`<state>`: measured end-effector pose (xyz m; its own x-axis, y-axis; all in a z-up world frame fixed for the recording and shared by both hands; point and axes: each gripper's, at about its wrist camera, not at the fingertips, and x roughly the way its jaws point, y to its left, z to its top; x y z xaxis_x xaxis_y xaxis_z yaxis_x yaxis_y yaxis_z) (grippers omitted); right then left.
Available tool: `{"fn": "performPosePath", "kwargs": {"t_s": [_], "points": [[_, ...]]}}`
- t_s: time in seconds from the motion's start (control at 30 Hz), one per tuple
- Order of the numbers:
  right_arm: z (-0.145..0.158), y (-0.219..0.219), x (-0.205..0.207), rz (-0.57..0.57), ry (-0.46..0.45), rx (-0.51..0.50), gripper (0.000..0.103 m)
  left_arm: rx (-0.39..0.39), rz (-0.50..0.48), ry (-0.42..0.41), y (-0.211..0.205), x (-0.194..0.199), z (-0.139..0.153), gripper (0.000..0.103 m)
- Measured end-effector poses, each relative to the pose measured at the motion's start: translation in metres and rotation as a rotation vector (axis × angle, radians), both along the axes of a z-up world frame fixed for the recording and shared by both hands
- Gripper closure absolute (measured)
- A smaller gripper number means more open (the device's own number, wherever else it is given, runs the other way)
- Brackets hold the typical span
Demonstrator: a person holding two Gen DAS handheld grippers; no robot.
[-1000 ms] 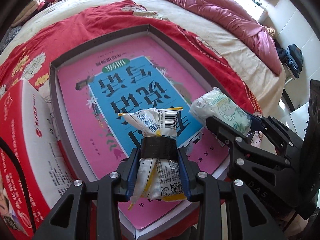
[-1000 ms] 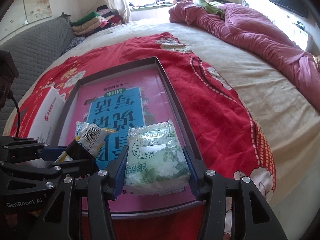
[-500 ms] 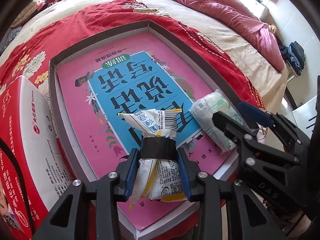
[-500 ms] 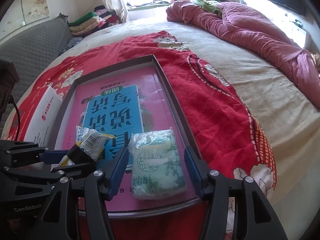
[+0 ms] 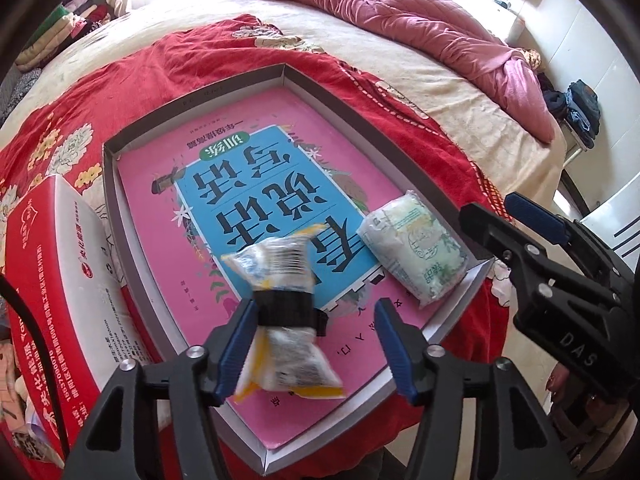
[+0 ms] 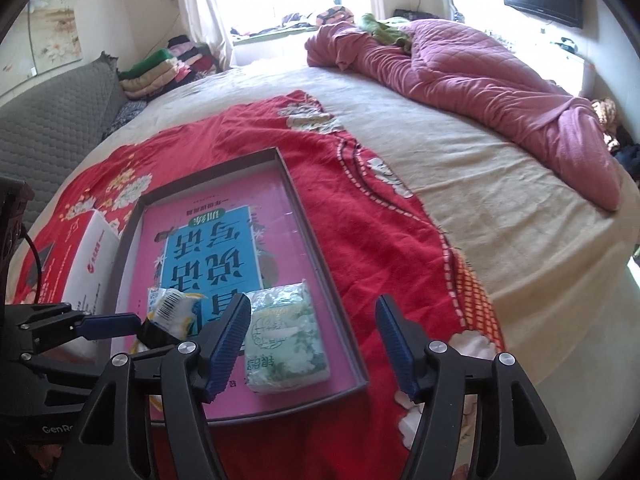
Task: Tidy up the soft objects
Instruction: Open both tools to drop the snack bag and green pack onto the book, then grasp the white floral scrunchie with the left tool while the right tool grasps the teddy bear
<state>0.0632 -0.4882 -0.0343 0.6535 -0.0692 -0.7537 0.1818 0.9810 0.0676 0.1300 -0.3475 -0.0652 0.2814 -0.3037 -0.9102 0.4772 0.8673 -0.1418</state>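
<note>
Snack packet (image 5: 286,320) with black band, green tissue pack (image 5: 416,258), both lying inside gray tray (image 5: 112,216) near its front edge. Left gripper (image 5: 314,350) and right gripper (image 6: 314,346) fingers just opened, gripping nothing.

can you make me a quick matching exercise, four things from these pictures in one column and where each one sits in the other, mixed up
Things
1. banded snack packet
2. green-and-white tissue pack
3. red-and-white carton
4. pink quilt

Places
A. on the bed outside the tray, against its left wall
B. bunched along the far right side of the bed
C. in the tray's near right corner
D. in the tray between the open jaws of the left gripper

Pairs: 1-D, 2-C, 3-A, 4-B
</note>
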Motion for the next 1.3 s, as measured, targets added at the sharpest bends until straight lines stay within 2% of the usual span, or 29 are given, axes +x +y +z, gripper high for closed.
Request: {"fn": "performPosePath", "kwargs": {"t_s": [0.2,0.33,0.67,1.03,1.3], "points": [[0.012,-0.001,-0.007,-0.026,-0.01,-0.022,0.034,-0.023,0.003,-0.03,0.007,-0.007,0.014,0.032],[0.026,0.005,-0.012,-0.03,-0.031,-0.038,0.032,-0.048,0.008,-0.06,0.017,-0.013,0.032,0.032],[0.077,0.051,-0.021,0.02,-0.117,-0.101,0.029,-0.143,0.064,-0.137,0.066,-0.027,0.084,0.028],[0.123,0.124,-0.023,0.119,-0.195,-0.106,0.029,-0.173,0.186,-0.205,0.162,-0.044,0.13,0.027],[0.151,0.196,-0.026,0.253,-0.254,-0.089,0.029,-0.158,0.359,-0.245,0.267,-0.049,0.153,0.027]]}}
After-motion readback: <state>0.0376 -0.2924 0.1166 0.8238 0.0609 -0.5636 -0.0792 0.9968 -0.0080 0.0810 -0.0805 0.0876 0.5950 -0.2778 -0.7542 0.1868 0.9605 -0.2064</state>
